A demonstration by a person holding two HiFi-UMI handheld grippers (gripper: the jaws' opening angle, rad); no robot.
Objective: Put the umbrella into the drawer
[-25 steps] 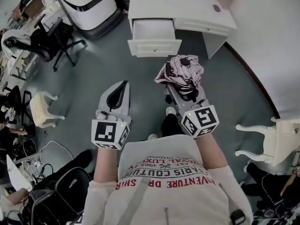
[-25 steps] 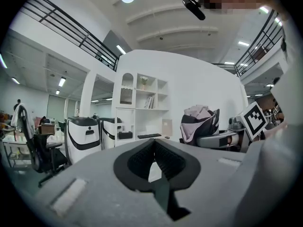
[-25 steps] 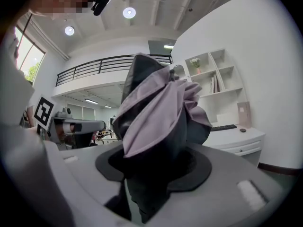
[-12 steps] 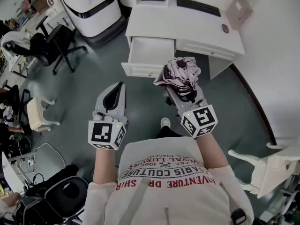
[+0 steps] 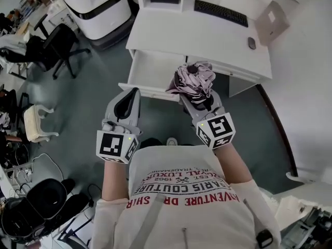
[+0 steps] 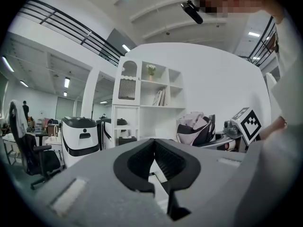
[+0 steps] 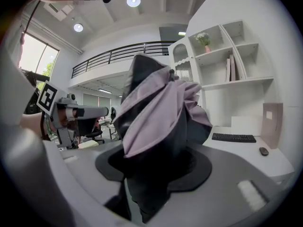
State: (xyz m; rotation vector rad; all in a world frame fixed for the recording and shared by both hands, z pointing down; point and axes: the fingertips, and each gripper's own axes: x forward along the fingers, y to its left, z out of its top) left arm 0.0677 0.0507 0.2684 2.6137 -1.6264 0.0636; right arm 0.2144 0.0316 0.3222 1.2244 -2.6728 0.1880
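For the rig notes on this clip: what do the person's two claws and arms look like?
The left claw and right claw are light grey moulded shells with black ribbed pads lining the jaws. The left cube and right cube behind them are white with black square markers and a small green light. The person wears pale long sleeves.

The shirt (image 5: pixel 181 187) reads "PARIS COUTURE" and "1962", upside down.

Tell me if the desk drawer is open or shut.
Open. The drawer stands pulled out from the white desk, and its bare inside shows from above.
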